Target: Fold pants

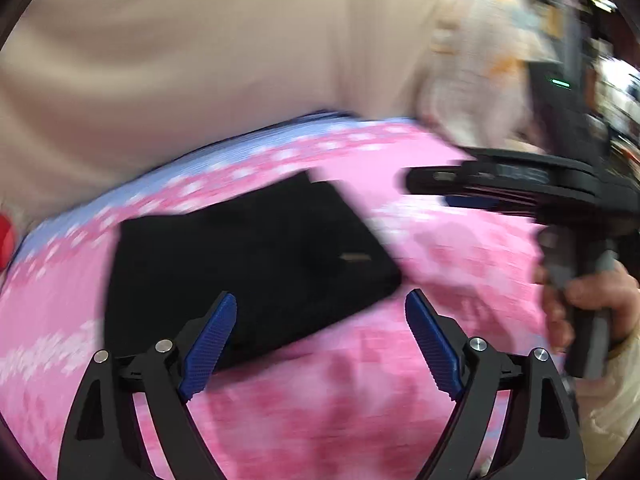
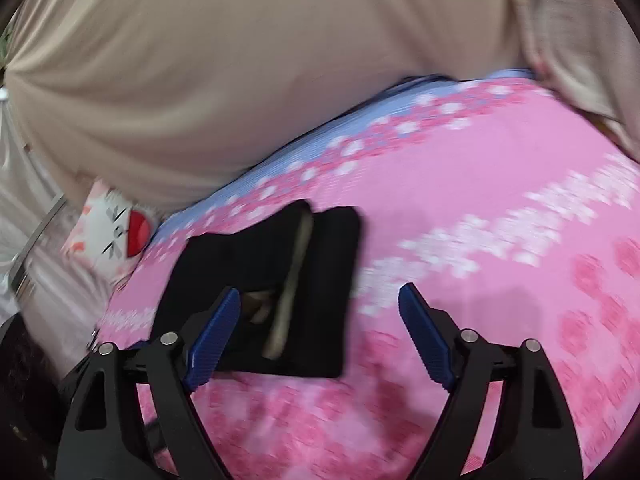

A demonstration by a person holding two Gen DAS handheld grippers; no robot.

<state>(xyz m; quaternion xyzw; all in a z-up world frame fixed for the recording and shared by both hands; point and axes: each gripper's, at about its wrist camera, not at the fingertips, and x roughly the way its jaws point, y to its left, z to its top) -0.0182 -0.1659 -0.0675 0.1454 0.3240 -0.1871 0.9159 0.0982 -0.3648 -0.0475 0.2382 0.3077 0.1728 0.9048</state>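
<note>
Surface: pink floral bedsheet (image 2: 460, 184).
Pants (image 1: 248, 264): folded compact, lying flat.
Left gripper (image 1: 320, 344): released, empty.
Right gripper (image 2: 320, 336): released, empty, likely done folding.

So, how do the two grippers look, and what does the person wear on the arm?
Each gripper, left and right, has black angular finger arms with silver rivets and ribbed blue pads. The right gripper's black body has a grey handle. A pale sleeve covers the wrist.
</note>
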